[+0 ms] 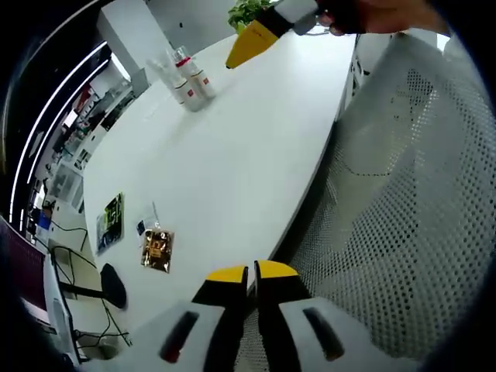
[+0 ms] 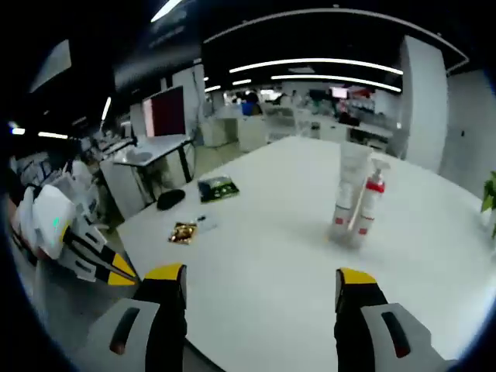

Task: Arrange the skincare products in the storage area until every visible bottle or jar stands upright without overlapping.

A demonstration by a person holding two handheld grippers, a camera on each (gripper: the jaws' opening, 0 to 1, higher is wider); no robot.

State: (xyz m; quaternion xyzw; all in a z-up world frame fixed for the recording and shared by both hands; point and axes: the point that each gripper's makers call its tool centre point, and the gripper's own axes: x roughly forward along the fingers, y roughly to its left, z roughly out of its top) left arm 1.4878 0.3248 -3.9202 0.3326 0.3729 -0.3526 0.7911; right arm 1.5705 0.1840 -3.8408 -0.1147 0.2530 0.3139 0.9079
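White table (image 2: 294,256), one, large, with rounded edge. Skincare products (image 2: 355,198): one tight cluster standing upright toward the far side of the table, well apart from both grippers; in the right gripper view it reads as one tall pale tube (image 2: 350,186) and one white bottle with a red pump top (image 2: 371,203), touching or overlapping in the line of sight; the left gripper view shows the same cluster (image 1: 186,81) with at least two white bottles bearing red marks and a clear piece beside them, exact count not certain. Label writing too small to read. Small gold-brown foil packet (image 2: 184,232), one, lying flat near the table's near corner, print illegible; seen also in the left gripper view (image 1: 157,249). Green-and-black printed card (image 2: 218,187), one, flat, just beyond the packet; text unreadable. Black rounded object (image 2: 170,199), one, at the table's edge. Left gripper (image 1: 251,280): yellow-tipped jaws pressed together, nothing between them, off the table edge beside a white perforated mesh surface (image 1: 403,201). Right gripper (image 2: 260,279): jaws spread wide, nothing held, over the near table surface. Potted green plant (image 1: 248,11), one, at the far end of the table.
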